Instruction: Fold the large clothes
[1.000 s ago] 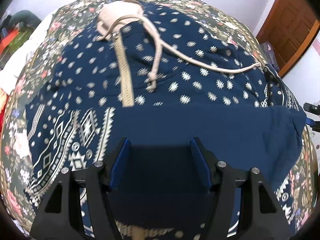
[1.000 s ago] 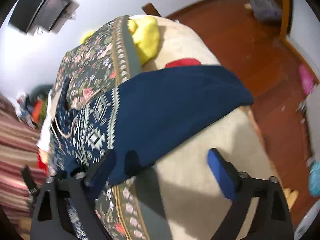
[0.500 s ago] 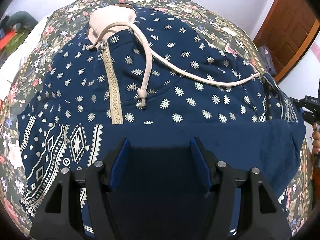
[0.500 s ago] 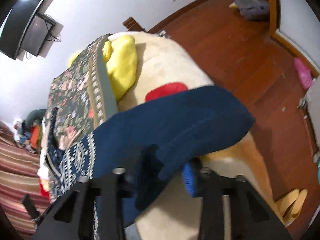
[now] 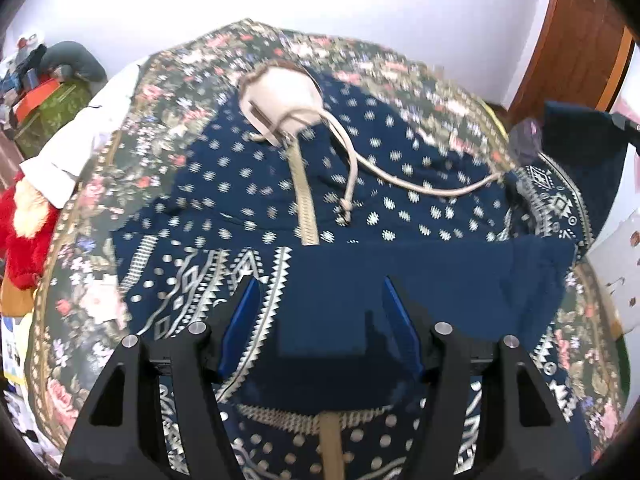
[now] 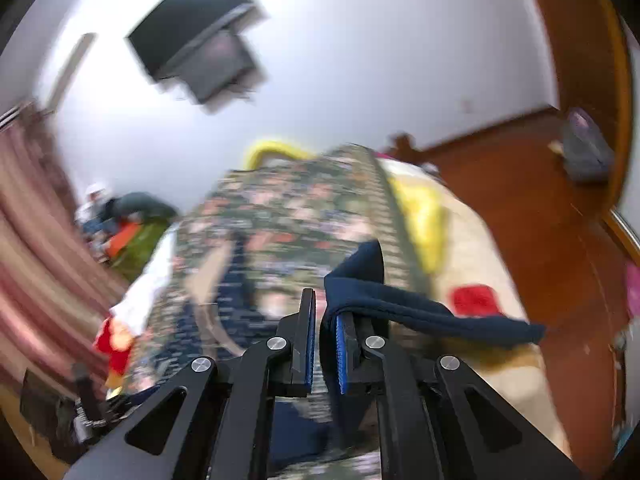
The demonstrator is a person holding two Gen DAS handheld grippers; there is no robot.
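The navy hoodie (image 5: 280, 184) lies spread on the bed, on top of the floral bedspread (image 5: 100, 240), w/ its front side up: the beige zipper (image 5: 304, 200) runs down the middle, the beige hood lining (image 5: 280, 96) is at the far end near the wall, and the two drawstrings (image 5: 400, 178) lie loose across the chest, one going towards the right edge. The lower part of the hoodie has a white geometric pattern, the upper part small white dots. A plain navy piece, the inner side of the fabric (image 5: 420, 280), is folded over the lower right part and covers the pattern there. The left claw (image 5: 320, 320) is above this folded piece, its blue pads spread wide apart w/ nothing between them; I cannot tell if the tips touch the cloth. The right claw (image 6: 323, 328) is at the right edge of the bed, pads nearly together and pinching a navy sleeve (image 6: 400, 304) of the hoodie; the sleeve is lifted off the bed and hangs out to the right of the claw, approx. over the cream mattress (image 6: 500, 280). The right wrist view is blurred, so details are not clear. A yellow pillow (image 6: 416, 216) and a red item (image 6: 476, 300) are on the mattress beside the bedspread. A TV (image 6: 196, 40) hangs on the white wall.
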